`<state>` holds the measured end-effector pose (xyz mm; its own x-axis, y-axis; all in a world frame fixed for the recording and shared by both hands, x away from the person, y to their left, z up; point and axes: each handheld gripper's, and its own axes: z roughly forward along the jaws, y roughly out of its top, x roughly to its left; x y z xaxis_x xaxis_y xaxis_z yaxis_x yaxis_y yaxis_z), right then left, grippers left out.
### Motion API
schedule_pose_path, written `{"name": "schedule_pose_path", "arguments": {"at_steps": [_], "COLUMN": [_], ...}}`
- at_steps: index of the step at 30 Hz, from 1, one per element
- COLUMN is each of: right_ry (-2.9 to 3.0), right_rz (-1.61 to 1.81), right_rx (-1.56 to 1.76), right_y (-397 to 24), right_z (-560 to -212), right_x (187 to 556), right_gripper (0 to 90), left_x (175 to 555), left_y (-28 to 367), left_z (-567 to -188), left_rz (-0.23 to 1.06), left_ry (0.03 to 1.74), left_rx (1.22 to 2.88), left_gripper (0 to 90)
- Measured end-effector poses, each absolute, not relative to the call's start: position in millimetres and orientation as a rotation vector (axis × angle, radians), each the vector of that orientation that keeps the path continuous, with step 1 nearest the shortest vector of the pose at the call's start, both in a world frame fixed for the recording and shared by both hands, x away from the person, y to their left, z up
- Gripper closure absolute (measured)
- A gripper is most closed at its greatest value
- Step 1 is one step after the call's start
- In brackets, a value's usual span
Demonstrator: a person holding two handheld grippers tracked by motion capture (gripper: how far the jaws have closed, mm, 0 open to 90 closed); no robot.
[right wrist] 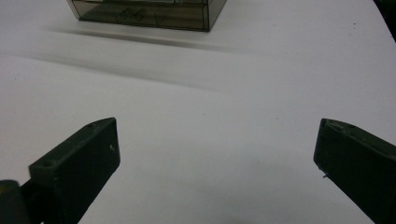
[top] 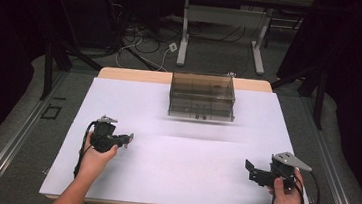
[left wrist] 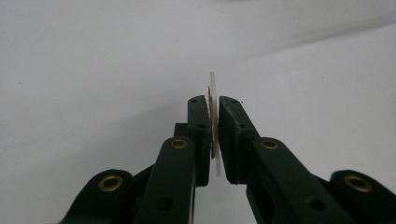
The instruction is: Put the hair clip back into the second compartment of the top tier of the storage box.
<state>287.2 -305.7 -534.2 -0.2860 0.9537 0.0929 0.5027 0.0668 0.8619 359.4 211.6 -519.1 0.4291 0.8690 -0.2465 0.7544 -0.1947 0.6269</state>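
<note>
The broad white-topped bench point(top: 182, 167) carries everything here. Well ahead of both claws, toward its far edge, stands a smoky transparent plastic box with small drawers point(top: 202, 96); in the right gripper view the box sits far off beyond the left jaw, near the top of the picture.

The right claw point(top: 252, 173) rests low over the bench near its front right corner, held in the person's right hand point(top: 287, 192). Its jaws are spread wide with nothing between them, just bare white surface.

The left claw point(top: 126, 139) is near the front left, gripped by the left hand point(top: 96, 156). Its jaws are pressed together on a thin flat disc with a clear plastic edge point(left wrist: 213, 116), which stands on edge between the pads and pokes out a little past the tips. It might be a coin in a clear sleeve, though seen edge-on I can't be sure.
</note>
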Motion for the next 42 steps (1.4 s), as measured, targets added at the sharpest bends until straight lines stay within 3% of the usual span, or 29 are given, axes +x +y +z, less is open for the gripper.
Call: {"name": "schedule_pose_path", "arguments": {"at_steps": [42], "right_ry": [1.849], "right_rz": [1.145], "right_rx": [1.447], "right_y": [-303.9], "right_z": [-536.5], "right_x": [290.7], "right_gripper": [0.1], "left_x": [367.6], "left_y": [196.0], "left_z": [-473.6], "left_rz": [0.321], "left_ry": [1.272], "left_rx": [1.846], "left_gripper": [83.7]}}
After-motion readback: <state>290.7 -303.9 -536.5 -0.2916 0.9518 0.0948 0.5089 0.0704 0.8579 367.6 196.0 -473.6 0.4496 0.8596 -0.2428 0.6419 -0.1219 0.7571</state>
